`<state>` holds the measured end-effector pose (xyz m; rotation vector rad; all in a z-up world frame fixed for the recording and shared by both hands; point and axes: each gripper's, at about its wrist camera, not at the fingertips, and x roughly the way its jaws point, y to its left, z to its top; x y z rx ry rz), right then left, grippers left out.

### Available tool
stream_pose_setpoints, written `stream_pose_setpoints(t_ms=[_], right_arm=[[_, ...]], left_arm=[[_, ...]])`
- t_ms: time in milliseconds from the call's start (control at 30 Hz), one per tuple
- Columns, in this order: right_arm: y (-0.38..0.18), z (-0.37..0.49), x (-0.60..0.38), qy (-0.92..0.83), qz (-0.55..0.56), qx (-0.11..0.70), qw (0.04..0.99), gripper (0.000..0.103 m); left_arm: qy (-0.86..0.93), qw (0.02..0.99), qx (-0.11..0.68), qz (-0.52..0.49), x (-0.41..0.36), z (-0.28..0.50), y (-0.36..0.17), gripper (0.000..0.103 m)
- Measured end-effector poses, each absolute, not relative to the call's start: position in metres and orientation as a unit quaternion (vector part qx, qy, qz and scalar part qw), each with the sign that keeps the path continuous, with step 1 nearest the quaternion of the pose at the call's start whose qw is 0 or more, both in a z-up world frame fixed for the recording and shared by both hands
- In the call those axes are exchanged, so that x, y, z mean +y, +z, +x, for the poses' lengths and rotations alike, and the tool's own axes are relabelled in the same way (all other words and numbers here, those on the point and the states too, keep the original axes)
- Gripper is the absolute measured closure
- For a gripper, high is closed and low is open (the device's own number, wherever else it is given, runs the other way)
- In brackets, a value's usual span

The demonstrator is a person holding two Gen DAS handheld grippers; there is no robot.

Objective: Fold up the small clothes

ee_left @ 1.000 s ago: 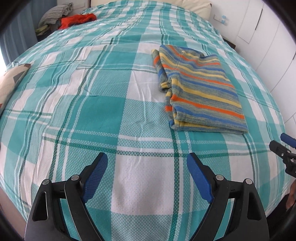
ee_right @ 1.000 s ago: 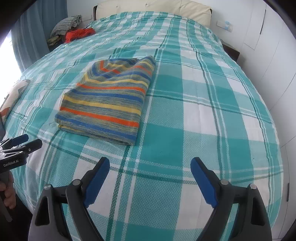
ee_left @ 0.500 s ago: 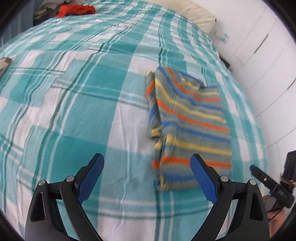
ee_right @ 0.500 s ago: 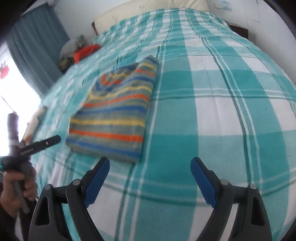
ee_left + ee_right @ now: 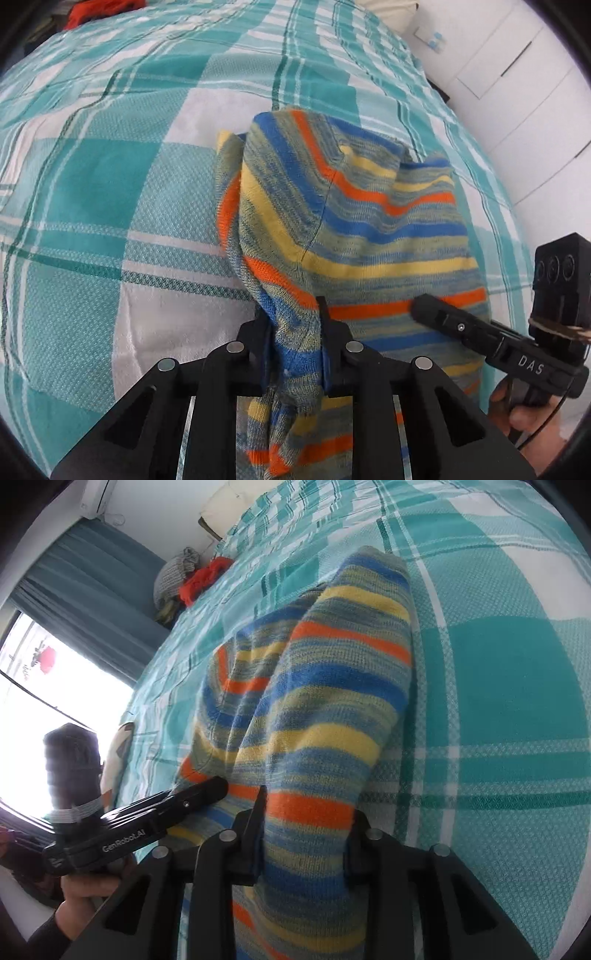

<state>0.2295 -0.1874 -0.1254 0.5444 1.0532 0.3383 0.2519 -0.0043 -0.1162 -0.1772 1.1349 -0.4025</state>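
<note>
Sweater [image 5: 354, 229] (striped, bunched) on checked bedspread [image 5: 110, 184], left claw [image 5: 295, 347] and right claw [image 5: 306, 834] each clamped on its near edge

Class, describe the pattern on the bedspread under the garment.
The bedspread is a teal-and-white plaid check with thin dark green lines, clearest in the left wrist view.
</note>
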Motion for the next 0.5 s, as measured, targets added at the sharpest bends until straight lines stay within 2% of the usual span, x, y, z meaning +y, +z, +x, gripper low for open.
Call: stream_pose_setpoints(t_ms=[67,200,400,500], right_arm=[[-0.113,0.226,-0.181,0.146,0.233,0.484,0.830,0.079],[-0.068,0.217,-0.159,0.155,0.167,0.451,0.863,0.080],[0.016,0.218,-0.155,0.178,0.161,0.384,0.892,0.080],[0.048,0.212,-0.168,0.182,0.170,0.362,0.898,0.080]], left_arm=[[-0.192,0.828,0.520,-0.082,-0.004,0.246,-0.102,0.088],[-0.213,0.844,0.488,-0.064,-0.004,0.236,-0.057,0.088],[-0.235,0.870,0.429,-0.064,0.002,0.238,0.029,0.088],[-0.245,0.872,0.420,-0.059,-0.003,0.235,0.049,0.087]])
